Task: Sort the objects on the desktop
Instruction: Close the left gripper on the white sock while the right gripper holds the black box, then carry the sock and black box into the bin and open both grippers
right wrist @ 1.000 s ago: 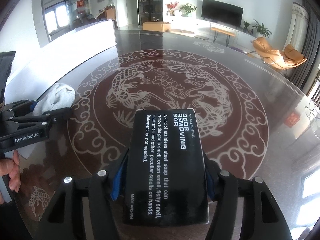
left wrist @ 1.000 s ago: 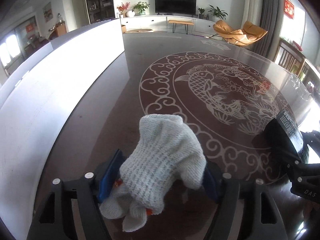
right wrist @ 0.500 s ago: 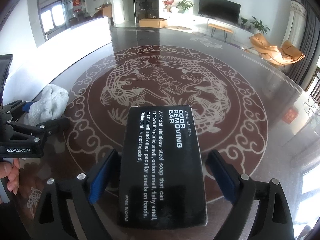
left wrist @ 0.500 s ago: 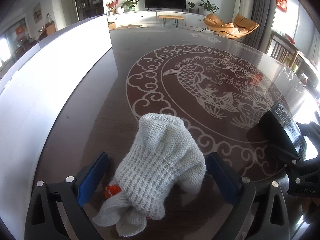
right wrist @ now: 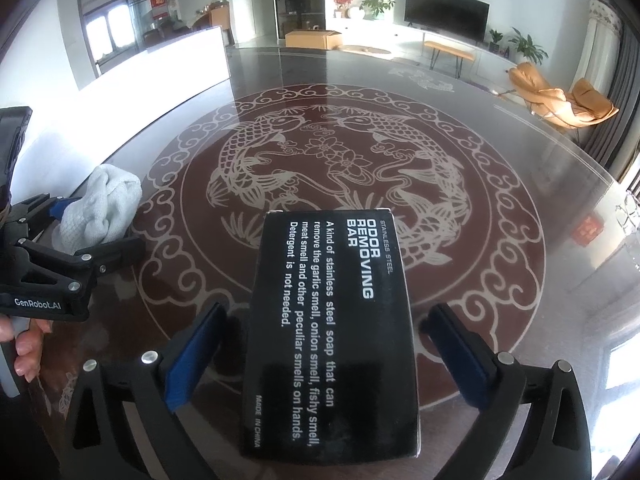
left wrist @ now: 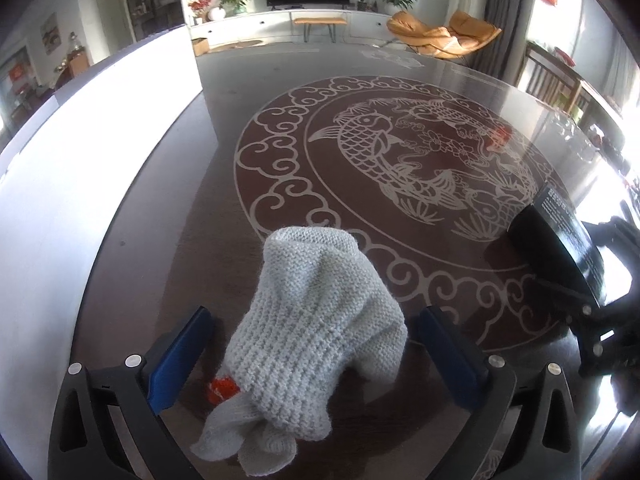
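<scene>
My left claw stands released, its blue pads clear on either side of the white knitted cotton glove with an orange mark, which lies slumped on the dark glass counter with the fish pattern, near its left edge beside the white wall panel. My right claw is likewise released; the black cardboard box printed "ODOR REMOVING BAR" lies flat on the counter between the pads, gaps showing on both sides, near the counter's near edge. In the right view the glove sits well apart from the box.

Judgement: both items appear set down, and the step in hand is withdrawal. I recommend drawing each claw straight back along its fingers, jaws kept wide, so no pad snags the loose knit or nudges the box askew. The glove's trailing fingers near my left pad are the likeliest snag.
</scene>
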The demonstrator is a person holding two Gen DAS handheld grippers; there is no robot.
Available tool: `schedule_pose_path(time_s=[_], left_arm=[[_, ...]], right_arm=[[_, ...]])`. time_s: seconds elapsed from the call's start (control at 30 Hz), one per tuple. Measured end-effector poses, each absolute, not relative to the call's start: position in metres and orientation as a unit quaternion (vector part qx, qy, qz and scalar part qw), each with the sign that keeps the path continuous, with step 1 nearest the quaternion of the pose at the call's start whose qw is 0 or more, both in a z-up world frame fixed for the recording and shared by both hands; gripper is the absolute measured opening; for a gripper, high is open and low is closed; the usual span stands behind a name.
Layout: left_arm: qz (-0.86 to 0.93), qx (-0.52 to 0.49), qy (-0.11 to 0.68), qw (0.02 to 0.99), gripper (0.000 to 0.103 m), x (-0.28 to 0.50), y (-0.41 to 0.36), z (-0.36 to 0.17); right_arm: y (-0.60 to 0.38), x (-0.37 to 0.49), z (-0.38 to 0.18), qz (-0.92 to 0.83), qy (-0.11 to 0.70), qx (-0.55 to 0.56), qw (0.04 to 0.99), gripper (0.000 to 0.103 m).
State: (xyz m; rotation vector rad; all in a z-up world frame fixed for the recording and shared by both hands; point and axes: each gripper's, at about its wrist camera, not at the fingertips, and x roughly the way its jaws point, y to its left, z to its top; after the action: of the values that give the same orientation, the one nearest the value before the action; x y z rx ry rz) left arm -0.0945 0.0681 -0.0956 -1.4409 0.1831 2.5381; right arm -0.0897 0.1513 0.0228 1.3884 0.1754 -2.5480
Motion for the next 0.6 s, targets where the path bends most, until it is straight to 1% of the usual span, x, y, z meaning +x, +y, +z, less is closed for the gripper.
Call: schedule_pose_path(time_s=[0.03, 0.07, 0.1, 0.17, 0.2, 0.3, 0.4, 0.5, 0.6], left_arm=[[0.863, -0.49, 0.063, 0.107, 0.081, -0.096, 0.066, -0.094], [0.869, -0.48, 0.058, 0.103, 0.06, -0.096, 0.063, -0.088], [0.872, -0.477, 0.047, 0.102, 0.04, -0.096, 0.059, -0.083], [0.875, -0.471, -0.002, 0.111, 0.037, -0.093, 0.047, -0.072], [0.881, -0.461, -0.014, 0.107, 0.037, -0.089, 0.042, -0.064], [0.897, -0.431, -0.034, 0.094, 0.036, -0.073, 0.025, -0.036], [0.912, -0.4, -0.052, 0.076, 0.036, -0.06, -0.009, 0.004], [0.925, -0.372, -0.063, 0.039, 0.036, -0.051, -0.06, 0.047], [0.93, -0.36, -0.072, -0.015, 0.036, -0.051, -0.118, 0.072]], right_arm=[[0.151, -0.091, 0.028, -0.868, 0.068, 0.477, 0.118, 0.075], [0.152, -0.094, 0.033, -0.864, 0.07, 0.484, 0.122, 0.059], [0.154, -0.098, 0.035, -0.854, 0.064, 0.5, 0.127, 0.059], [0.154, -0.098, 0.045, -0.85, 0.057, 0.507, 0.133, 0.059], [0.153, -0.099, 0.052, -0.85, 0.059, 0.505, 0.136, 0.059], [0.142, -0.102, 0.082, -0.857, 0.049, 0.489, 0.154, 0.059], [0.112, -0.114, 0.117, -0.865, 0.043, 0.467, 0.18, 0.059], [0.07, -0.13, 0.152, -0.87, 0.036, 0.441, 0.216, 0.059], [0.008, -0.148, 0.184, -0.871, 0.028, 0.416, 0.26, 0.059]])
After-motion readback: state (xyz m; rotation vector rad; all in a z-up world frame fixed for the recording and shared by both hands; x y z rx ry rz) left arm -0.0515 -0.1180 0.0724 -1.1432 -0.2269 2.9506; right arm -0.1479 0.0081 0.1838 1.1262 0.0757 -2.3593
